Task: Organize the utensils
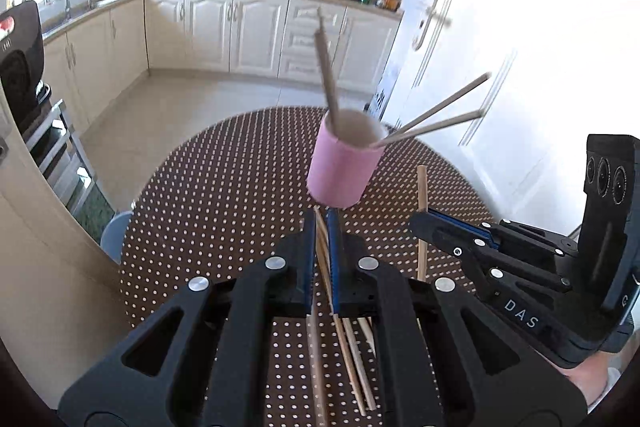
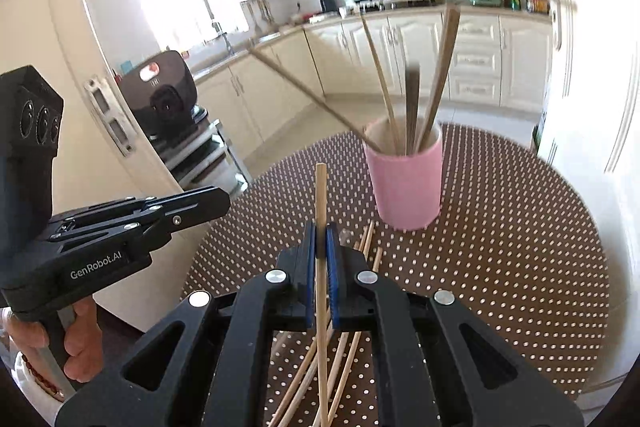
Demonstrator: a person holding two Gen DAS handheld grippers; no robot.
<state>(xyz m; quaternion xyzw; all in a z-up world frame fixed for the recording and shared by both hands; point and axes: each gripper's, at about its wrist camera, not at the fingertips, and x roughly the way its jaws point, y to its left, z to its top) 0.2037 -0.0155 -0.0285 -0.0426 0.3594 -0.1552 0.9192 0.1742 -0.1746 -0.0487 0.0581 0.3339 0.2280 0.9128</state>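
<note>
A pink cup (image 1: 340,169) stands on the dotted round table (image 1: 224,195) with several chopsticks (image 1: 328,75) leaning out of it; it also shows in the right wrist view (image 2: 406,183). My left gripper (image 1: 322,223) is shut on a pale chopstick (image 1: 322,251) just in front of the cup. My right gripper (image 2: 321,239) is shut on another pale chopstick (image 2: 321,195) and holds it upright above the table; this gripper also shows in the left wrist view (image 1: 424,223). Several loose chopsticks (image 2: 344,347) lie on the table below both grippers.
A white door (image 1: 500,75) is close behind the table on the right. A cream fridge (image 2: 80,107) and a metal rack with a black appliance (image 2: 168,99) stand on the left. Kitchen cabinets (image 1: 256,31) line the far wall. A blue-grey stool (image 1: 116,231) sits at the table's left edge.
</note>
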